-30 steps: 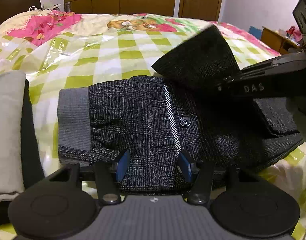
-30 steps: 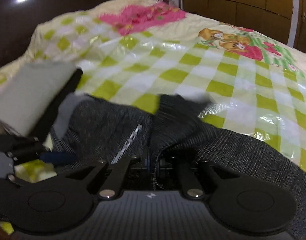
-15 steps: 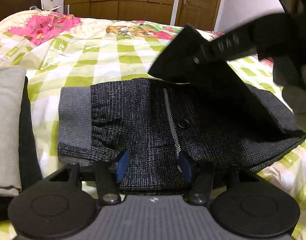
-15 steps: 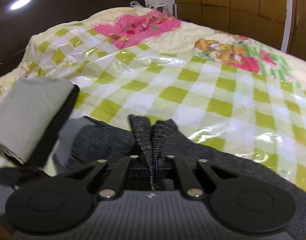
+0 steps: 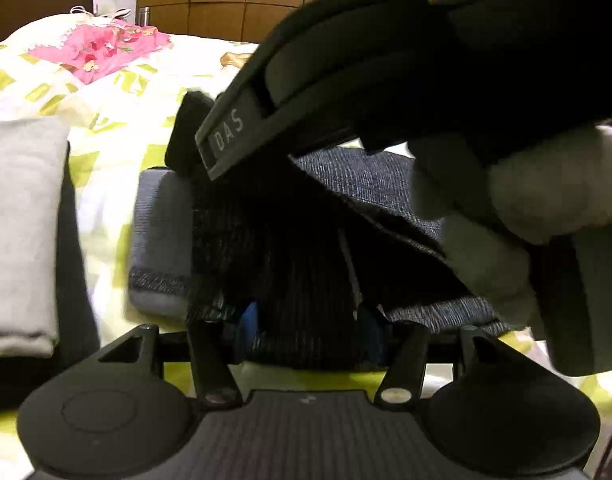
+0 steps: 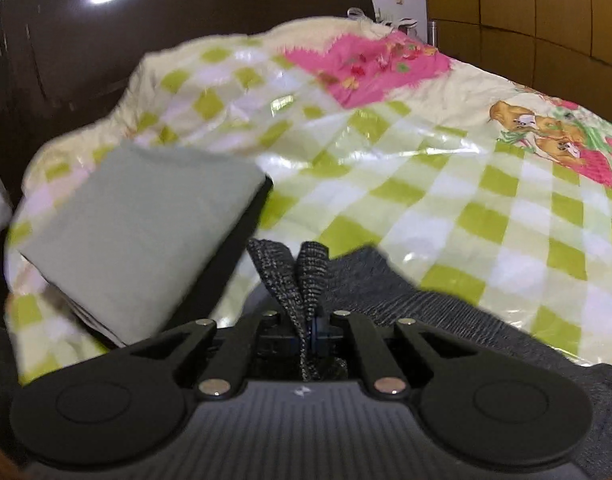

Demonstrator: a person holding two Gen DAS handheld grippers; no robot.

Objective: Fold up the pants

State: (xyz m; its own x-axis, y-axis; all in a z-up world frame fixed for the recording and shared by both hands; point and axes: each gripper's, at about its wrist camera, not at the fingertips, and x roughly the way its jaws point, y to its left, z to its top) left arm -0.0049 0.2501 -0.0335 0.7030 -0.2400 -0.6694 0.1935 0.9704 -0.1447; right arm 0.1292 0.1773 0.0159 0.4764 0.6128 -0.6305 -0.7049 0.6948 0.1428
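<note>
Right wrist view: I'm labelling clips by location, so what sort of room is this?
Most likely a home bedroom: a bed under a checked yellow-green bedspread, a dark headboard behind it, and wooden wardrobe doors along the wall.

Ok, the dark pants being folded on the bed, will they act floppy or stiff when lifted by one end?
Probably floppy: the pants bunch into soft folds where the right tool pinches them. Likely light, since that pinch carries a whole layer. Probably not slippery; the weave looks coarse.
</note>
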